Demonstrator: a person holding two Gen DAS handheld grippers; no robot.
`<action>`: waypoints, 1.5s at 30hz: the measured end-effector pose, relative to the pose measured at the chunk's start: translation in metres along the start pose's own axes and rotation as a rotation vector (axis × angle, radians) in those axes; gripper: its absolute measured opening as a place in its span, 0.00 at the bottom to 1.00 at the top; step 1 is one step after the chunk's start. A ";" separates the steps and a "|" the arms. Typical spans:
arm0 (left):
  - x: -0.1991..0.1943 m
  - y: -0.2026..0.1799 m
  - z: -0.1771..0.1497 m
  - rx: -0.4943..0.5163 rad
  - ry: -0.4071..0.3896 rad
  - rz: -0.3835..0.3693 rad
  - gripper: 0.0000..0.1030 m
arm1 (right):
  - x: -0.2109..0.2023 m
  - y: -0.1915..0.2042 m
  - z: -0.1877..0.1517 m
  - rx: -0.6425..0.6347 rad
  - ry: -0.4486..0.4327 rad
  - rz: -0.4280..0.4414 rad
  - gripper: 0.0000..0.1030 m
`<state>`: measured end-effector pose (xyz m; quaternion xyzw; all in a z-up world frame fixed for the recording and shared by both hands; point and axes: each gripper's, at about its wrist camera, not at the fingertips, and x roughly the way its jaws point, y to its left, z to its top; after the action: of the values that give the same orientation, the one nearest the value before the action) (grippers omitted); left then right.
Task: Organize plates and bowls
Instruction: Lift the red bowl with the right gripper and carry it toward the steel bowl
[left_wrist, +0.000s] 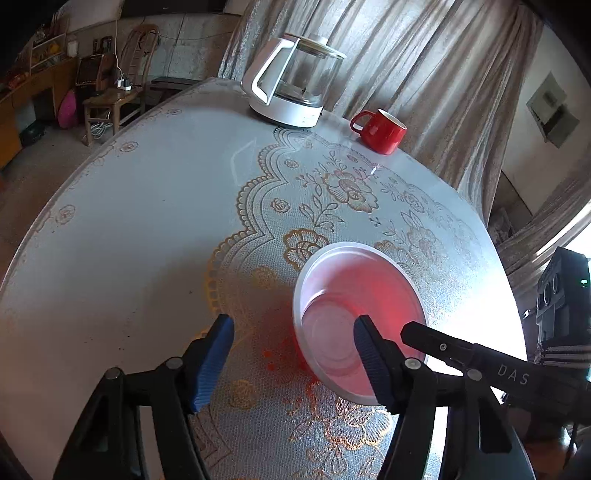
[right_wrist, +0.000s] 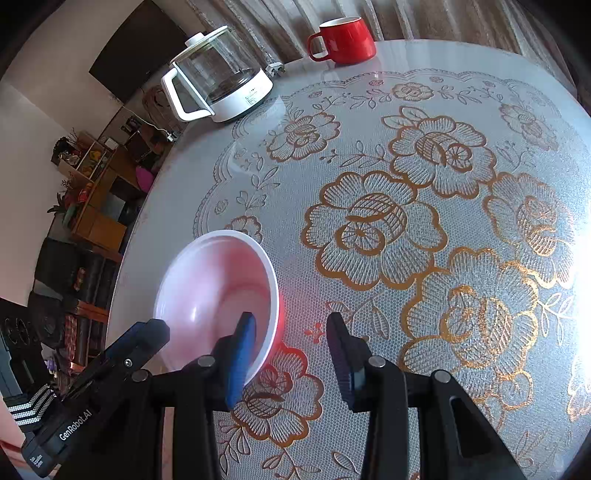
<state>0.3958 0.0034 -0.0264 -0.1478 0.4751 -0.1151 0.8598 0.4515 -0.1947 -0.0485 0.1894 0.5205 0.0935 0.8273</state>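
A bowl (left_wrist: 354, 280), white inside and red outside, stands upright on the lace-patterned table (left_wrist: 147, 221). My left gripper (left_wrist: 293, 332) is open and straddles the bowl's near left wall: one blue pad hangs inside the bowl, the other outside over the cloth. In the right wrist view the same bowl (right_wrist: 214, 280) sits low and left. My right gripper (right_wrist: 291, 325) is open astride its right wall, with the left pad over the inside and the right pad clear of the red outer side. No pad visibly presses on the bowl. No plates are in sight.
A glass kettle on a white base (left_wrist: 295, 81) and a red mug (left_wrist: 380, 131) stand at the table's far edge by the curtains. A wooden chair and shelves with clutter lie beyond the table's left edge. Strong glare covers the table's right side in the right wrist view.
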 end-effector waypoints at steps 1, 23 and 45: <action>0.003 0.000 0.000 0.001 0.009 -0.006 0.55 | 0.003 -0.001 0.000 0.005 0.007 0.004 0.33; -0.030 -0.035 -0.024 0.160 -0.023 -0.016 0.09 | -0.028 0.014 -0.030 -0.069 0.031 0.016 0.11; -0.119 -0.088 -0.107 0.269 -0.146 -0.068 0.09 | -0.132 0.004 -0.119 -0.039 -0.131 0.063 0.11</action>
<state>0.2376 -0.0534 0.0449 -0.0553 0.3864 -0.1954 0.8997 0.2867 -0.2120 0.0162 0.1954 0.4569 0.1170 0.8599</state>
